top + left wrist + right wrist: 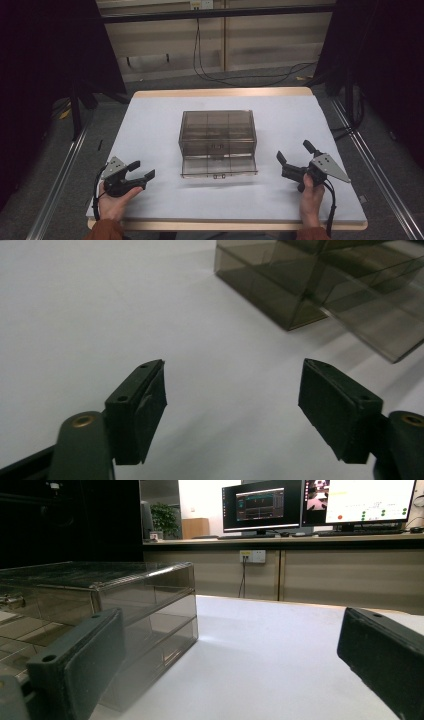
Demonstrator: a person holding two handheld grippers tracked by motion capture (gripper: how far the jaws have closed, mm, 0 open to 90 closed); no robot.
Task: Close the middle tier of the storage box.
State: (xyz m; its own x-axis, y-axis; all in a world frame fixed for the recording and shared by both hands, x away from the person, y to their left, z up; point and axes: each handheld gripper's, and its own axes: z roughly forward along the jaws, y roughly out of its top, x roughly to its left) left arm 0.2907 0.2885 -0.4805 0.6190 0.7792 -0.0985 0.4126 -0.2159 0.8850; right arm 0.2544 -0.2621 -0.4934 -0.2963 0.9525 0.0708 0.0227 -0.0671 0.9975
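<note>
Two monitors (320,502) behind drawer box (100,625), perhaps ajar, jaws apart

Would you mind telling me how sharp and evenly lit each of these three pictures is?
High view: the white table is lit evenly, its surroundings fall into darkness, and the smoky clear box is fairly sharp. Left gripper view: the near pads are soft and dark, and the box is slightly blurred. Right gripper view: the close pads are blurred, while the bright monitors stay readable.
</note>
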